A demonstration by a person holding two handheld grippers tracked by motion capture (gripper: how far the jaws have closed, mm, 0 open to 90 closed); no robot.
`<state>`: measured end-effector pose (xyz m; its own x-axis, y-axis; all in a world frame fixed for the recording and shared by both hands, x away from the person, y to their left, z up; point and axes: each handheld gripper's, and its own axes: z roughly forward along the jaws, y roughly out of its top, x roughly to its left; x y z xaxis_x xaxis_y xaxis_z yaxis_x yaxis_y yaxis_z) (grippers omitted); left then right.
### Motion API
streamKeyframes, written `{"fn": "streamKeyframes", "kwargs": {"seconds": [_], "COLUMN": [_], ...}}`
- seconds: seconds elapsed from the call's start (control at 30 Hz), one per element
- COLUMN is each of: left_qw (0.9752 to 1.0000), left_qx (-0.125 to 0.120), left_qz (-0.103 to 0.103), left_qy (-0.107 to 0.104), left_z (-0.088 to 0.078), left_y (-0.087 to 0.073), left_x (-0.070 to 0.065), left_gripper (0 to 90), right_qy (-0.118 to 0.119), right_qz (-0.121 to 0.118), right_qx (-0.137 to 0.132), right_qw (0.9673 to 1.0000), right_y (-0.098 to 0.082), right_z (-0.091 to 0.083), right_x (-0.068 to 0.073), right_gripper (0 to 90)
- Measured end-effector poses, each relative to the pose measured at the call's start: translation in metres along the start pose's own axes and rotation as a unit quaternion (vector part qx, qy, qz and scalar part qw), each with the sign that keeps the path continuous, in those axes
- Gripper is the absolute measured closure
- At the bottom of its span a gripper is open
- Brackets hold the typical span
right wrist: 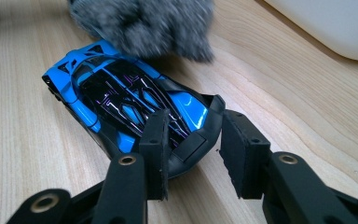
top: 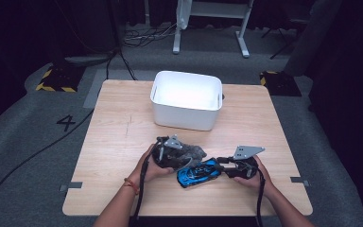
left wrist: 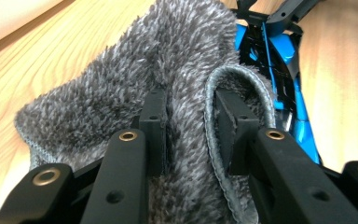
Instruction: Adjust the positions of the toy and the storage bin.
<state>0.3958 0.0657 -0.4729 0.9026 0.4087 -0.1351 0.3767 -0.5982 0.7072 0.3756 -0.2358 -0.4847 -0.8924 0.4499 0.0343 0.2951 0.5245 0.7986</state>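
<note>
A blue and black toy car lies on the wooden table near the front edge. My right gripper comes in from the right and is shut on the car's near end, one pad over its top and the other at its corner. A grey fluffy cloth is bunched between the jaws of my left gripper, which is shut on it. The cloth rests against the car's far end, around my left gripper. In the right gripper view the cloth is blurred.
A white plastic bin stands at the back middle of the table, its corner also in the right gripper view. Bare wood lies to the left and right of the hands. Cables trail across the grey floor beyond the table.
</note>
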Motion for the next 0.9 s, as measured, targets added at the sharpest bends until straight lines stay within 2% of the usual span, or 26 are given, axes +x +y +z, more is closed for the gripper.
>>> {"fn": "streamKeyframes", "kwargs": {"seconds": [0.03,0.13,0.27,0.3,0.43,0.53,0.6,0.7,0.77,0.8,0.83,0.87,0.9], "left_qw": [1.0,0.9997,0.9991,0.9986,0.9992,0.9994,0.9992,0.9987,0.9984,0.9983,0.9981,0.9977,0.9973], "left_qx": [0.006,0.009,0.016,0.028,0.024,0.019,0.02,0.03,0.034,0.03,0.026,0.025,0.025], "left_qz": [0.003,0.012,0.011,0.015,0.02,0.026,0.031,0.04,0.029,0.018,0.014,0.012,0.011], "left_qy": [0.007,0.019,0.037,0.042,0.026,0.011,0.016,0.012,0.033,0.047,0.054,0.063,0.069], "left_z": [0.001,-0.008,-0.028,-0.033,-0.042,-0.039,-0.034,-0.031,-0.025,-0.022,-0.021,-0.018,-0.017], "left_y": [0.0,-0.008,-0.031,-0.039,-0.059,-0.063,-0.062,-0.059,-0.057,-0.057,-0.057,-0.057,-0.057], "left_x": [-0.002,-0.007,-0.016,-0.02,-0.039,-0.056,-0.069,-0.078,-0.083,-0.085,-0.085,-0.086,-0.086], "left_gripper": [67.5,68.2,68.7,68.9,68.7,68.0,66.6,65.5,57.5,54.2,51.1,48.1,45.6], "right_qy": [-0.002,-0.002,-0.005,-0.006,-0.009,-0.012,-0.012,-0.014,-0.014,-0.013,-0.003,0.001,0.003], "right_qz": [-0.001,0.001,-0.006,-0.006,-0.008,-0.011,-0.012,-0.014,-0.016,-0.018,-0.024,-0.028,-0.035], "right_qx": [0.0,-0.002,0.001,0.002,0.003,0.006,0.007,0.01,0.01,0.009,0.01,0.009,0.005], "right_qw": [1.0,1.0,1.0,1.0,0.9999,0.9999,0.9998,0.9998,0.9997,0.9997,0.9997,0.9996,0.9994], "right_y": [0.0,-0.001,0.0,0.0,0.0,0.001,0.001,0.001,0.001,0.001,0.0,0.0,0.0], "right_z": [0.0,-0.001,-0.001,-0.001,-0.002,-0.002,-0.002,-0.003,-0.003,-0.004,-0.004,-0.003,-0.004], "right_x": [0.0,-0.001,0.0,0.0,0.001,0.001,0.001,0.001,0.001,0.001,0.0,0.0,0.001], "right_gripper": [63.2,63.3,63.4,63.4,63.5,63.6,63.6,63.5,63.1,59.5,51.6,48.5,41.6]}}
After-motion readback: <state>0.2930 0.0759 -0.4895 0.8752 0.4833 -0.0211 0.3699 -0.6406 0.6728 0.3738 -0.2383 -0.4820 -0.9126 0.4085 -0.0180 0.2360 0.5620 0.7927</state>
